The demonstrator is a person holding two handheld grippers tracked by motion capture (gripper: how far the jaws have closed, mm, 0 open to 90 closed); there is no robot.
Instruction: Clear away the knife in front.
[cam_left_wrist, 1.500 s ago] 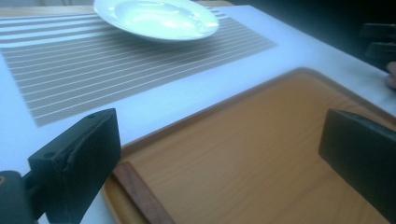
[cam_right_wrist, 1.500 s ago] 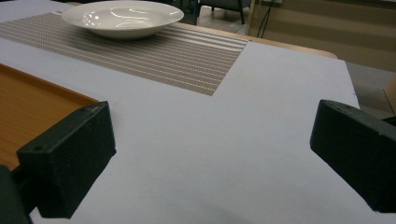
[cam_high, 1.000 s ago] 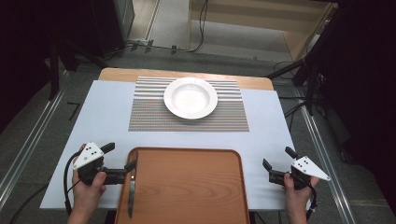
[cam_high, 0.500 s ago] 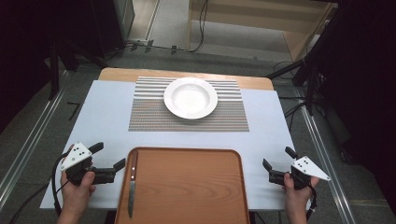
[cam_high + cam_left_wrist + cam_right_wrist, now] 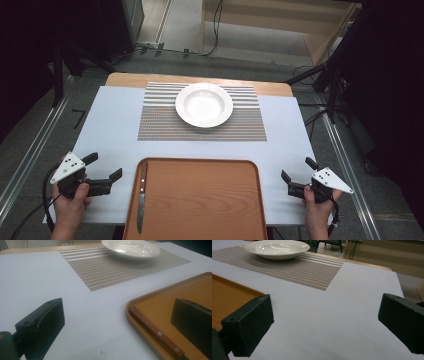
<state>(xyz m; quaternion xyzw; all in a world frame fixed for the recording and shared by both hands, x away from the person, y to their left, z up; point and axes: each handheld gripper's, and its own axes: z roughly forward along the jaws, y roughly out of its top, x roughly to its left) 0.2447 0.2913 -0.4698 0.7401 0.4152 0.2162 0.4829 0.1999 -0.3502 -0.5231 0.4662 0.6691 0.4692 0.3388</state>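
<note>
Knife [image 5: 141,200] just beside left claw [image 5: 106,167]

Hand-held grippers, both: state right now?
Left hand-held gripper: open, holding nothing, beside the knife on the tray.
Right hand-held gripper: open, holding nothing.

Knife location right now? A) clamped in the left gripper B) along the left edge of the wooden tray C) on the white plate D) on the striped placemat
B: the knife lies flat just inside the left rim of the tray, while the left gripper sits open beside the tray on the table, holding nothing.
</note>
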